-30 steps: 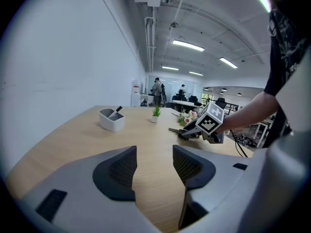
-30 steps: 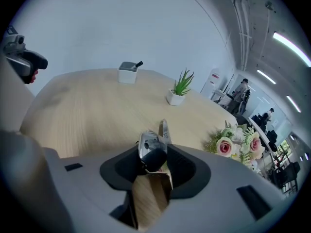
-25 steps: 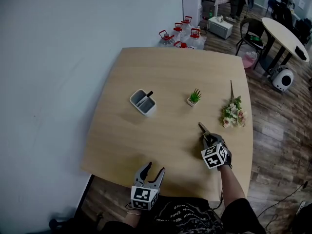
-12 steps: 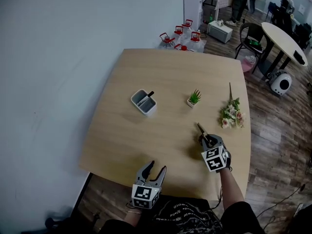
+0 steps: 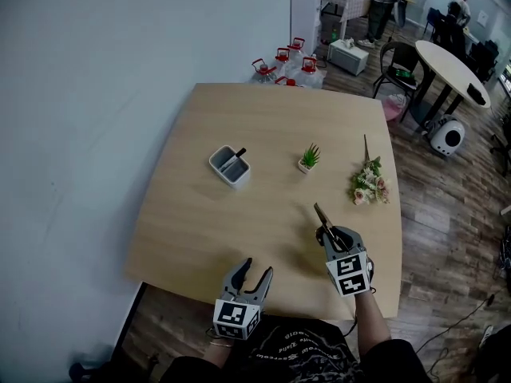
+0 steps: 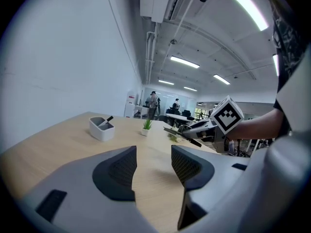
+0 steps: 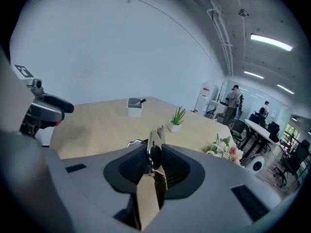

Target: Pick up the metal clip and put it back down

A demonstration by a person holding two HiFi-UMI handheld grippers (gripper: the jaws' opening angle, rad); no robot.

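The metal clip (image 5: pixel 322 219) is a long, slim silver piece with a dark part. My right gripper (image 5: pixel 329 234) is shut on it near the table's front right. In the right gripper view the clip (image 7: pixel 154 152) stands pinched between the two pads and pokes forward past them. From the left gripper view the clip (image 6: pixel 181 135) shows held a little above the tabletop. My left gripper (image 5: pixel 251 272) hovers at the table's front edge, left of the right one. It is open with nothing between its fingers (image 6: pixel 120 171).
On the wooden table (image 5: pixel 263 126) stand a white pen holder (image 5: pixel 229 166), a small potted plant (image 5: pixel 308 158) and a bunch of flowers (image 5: pixel 367 183). Water jugs (image 5: pixel 287 64) sit on the floor behind it. A round table (image 5: pixel 447 66) and chairs stand far right.
My right gripper keeps its hold on the clip and has drawn slightly back toward the person. The left gripper stays at the front edge. The head view has shifted a little.
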